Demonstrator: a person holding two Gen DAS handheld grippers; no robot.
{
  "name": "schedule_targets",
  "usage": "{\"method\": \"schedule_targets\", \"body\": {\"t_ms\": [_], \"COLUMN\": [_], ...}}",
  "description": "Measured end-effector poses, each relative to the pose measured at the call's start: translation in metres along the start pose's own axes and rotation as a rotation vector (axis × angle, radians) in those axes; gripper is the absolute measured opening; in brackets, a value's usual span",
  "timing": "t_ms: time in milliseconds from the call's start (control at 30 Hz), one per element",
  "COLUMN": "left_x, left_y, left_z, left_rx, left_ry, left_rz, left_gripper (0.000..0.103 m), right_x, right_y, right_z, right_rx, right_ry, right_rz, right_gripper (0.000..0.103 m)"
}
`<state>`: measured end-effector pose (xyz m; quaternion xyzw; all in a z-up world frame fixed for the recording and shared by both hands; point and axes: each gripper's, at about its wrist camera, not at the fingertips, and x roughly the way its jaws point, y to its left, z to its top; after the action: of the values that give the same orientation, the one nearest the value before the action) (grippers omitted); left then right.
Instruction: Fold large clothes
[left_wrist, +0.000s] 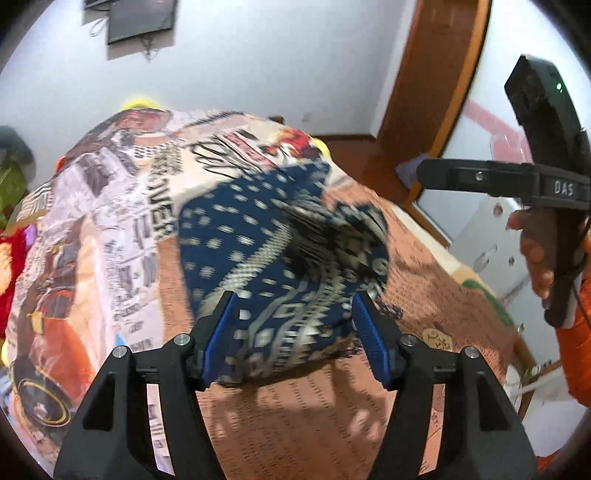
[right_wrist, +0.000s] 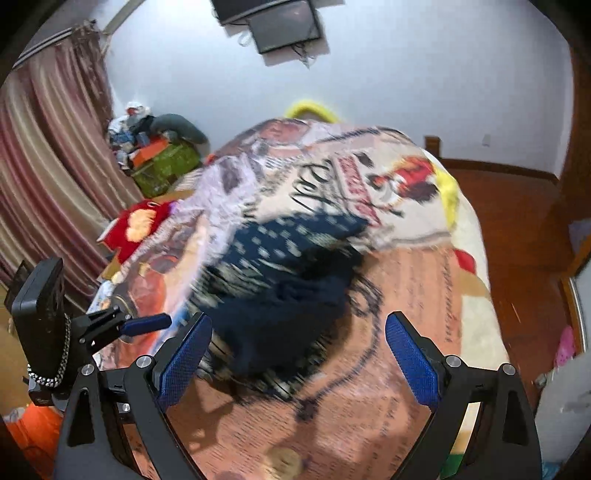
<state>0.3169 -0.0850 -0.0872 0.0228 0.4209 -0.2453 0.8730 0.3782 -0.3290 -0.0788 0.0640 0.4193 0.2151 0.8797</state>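
Note:
A dark blue garment with a white pattern (left_wrist: 280, 266) lies bunched on the printed bedspread (left_wrist: 122, 229); it is blurred in both views and also shows in the right wrist view (right_wrist: 280, 291). My left gripper (left_wrist: 295, 325) is open, its blue pads just above the garment's near edge, holding nothing. My right gripper (right_wrist: 299, 354) is open and empty, above the garment's near side. The right gripper also shows at the right of the left wrist view (left_wrist: 480, 177). The left gripper shows at the left of the right wrist view (right_wrist: 144, 325).
The bed fills the middle of both views. A pile of clothes and a green bag (right_wrist: 162, 166) sit by the curtain (right_wrist: 48, 177) at the left. A red cushion (right_wrist: 136, 225) lies at the bed's left edge. Wooden floor (right_wrist: 517, 229) and a door frame (left_wrist: 436, 85) are to the right.

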Motion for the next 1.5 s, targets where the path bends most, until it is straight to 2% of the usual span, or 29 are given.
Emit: {"method": "schedule_targets", "body": {"t_ms": [100, 200, 367, 500, 800, 933, 1067, 1200, 1300, 1500], "left_x": [-0.010, 0.002, 0.042, 0.065, 0.077, 0.082, 0.078, 0.067, 0.057, 0.051], "left_y": [0.024, 0.052, 0.077, 0.078, 0.083, 0.082, 0.081, 0.080, 0.081, 0.097], "left_z": [0.003, 0.004, -0.006, -0.020, -0.035, -0.044, -0.047, -0.036, -0.023, 0.011], "left_rx": [-0.050, -0.137, -0.231, -0.236, -0.249, -0.264, -0.270, -0.242, -0.219, -0.264], "left_ry": [-0.041, -0.018, 0.081, 0.132, 0.156, 0.184, 0.185, 0.183, 0.150, 0.098], "left_rz": [0.046, 0.084, 0.053, 0.030, 0.011, -0.005, 0.004, 0.032, 0.044, 0.022], "left_gripper": [0.072, 0.073, 0.073, 0.073, 0.085, 0.088, 0.088, 0.087, 0.087, 0.087], "right_x": [0.010, 0.031, 0.091, 0.119, 0.098, 0.094, 0.091, 0.080, 0.070, 0.073], "right_y": [0.022, 0.044, 0.059, 0.047, -0.028, -0.056, -0.065, -0.061, -0.052, -0.036], "right_z": [0.016, 0.028, 0.027, 0.016, -0.029, -0.056, -0.071, -0.063, -0.046, -0.008], "right_rx": [-0.034, -0.065, -0.069, -0.067, 0.057, 0.150, 0.188, 0.179, 0.156, 0.125], "right_ry": [-0.004, 0.017, 0.156, 0.235, 0.242, 0.278, 0.296, 0.276, 0.232, 0.170], "right_rz": [0.038, 0.061, 0.061, -0.007, -0.108, -0.081, -0.065, -0.051, -0.038, -0.004], "right_gripper": [0.095, 0.095, 0.095, 0.095, 0.095, 0.095, 0.095, 0.095, 0.095, 0.095]}}
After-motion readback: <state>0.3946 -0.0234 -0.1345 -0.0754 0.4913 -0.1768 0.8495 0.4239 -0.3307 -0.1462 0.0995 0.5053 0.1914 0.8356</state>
